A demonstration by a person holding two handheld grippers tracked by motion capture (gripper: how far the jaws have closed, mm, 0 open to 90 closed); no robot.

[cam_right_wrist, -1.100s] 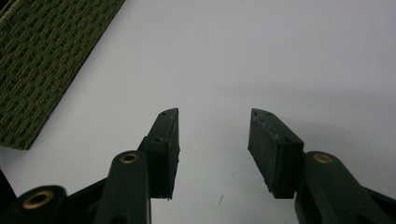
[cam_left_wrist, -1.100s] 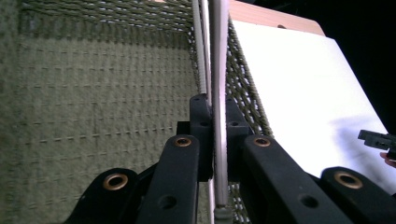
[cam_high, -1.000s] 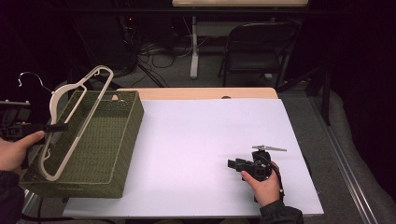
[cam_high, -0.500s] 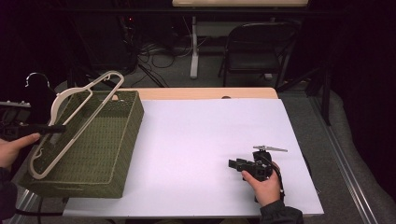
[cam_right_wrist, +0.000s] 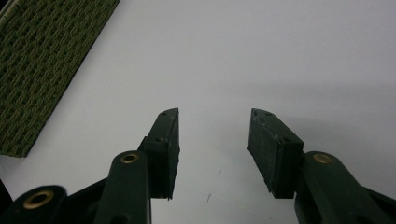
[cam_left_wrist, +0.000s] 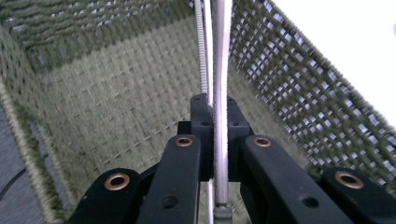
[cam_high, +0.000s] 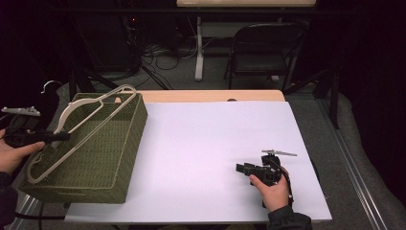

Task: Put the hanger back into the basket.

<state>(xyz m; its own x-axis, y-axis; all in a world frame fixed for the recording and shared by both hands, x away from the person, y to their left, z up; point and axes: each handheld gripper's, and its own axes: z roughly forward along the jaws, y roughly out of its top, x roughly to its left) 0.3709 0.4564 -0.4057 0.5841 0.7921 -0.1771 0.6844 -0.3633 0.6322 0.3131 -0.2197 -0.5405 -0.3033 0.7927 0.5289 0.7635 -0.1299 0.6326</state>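
Observation:
A cream clothes hanger [cam_high: 86, 125] lies tilted across the top of the green woven basket [cam_high: 125, 158] at the table's left. My left gripper [cam_high: 60, 137] is shut on the hanger's left part, held by a hand at the frame's left edge. In the left gripper view the hanger's pale bar [cam_left_wrist: 221, 56] runs up between the closed pads of my left gripper [cam_left_wrist: 215, 114], over the basket's inside [cam_left_wrist: 116, 98]. My right gripper [cam_high: 242, 167] rests low over the white sheet [cam_high: 210, 139] at the front right. Its jaws [cam_right_wrist: 212, 140] stand apart with nothing between them.
The basket's outer wall [cam_right_wrist: 42, 70] shows at the upper left of the right gripper view. The wooden table edge [cam_high: 210, 96] runs along the back. A black chair [cam_high: 263, 48] and cables stand on the floor behind the table.
The hanger has swung lower and flatter over the basket, its hook end moving left and down with my left hand. My right gripper has stayed where it was.

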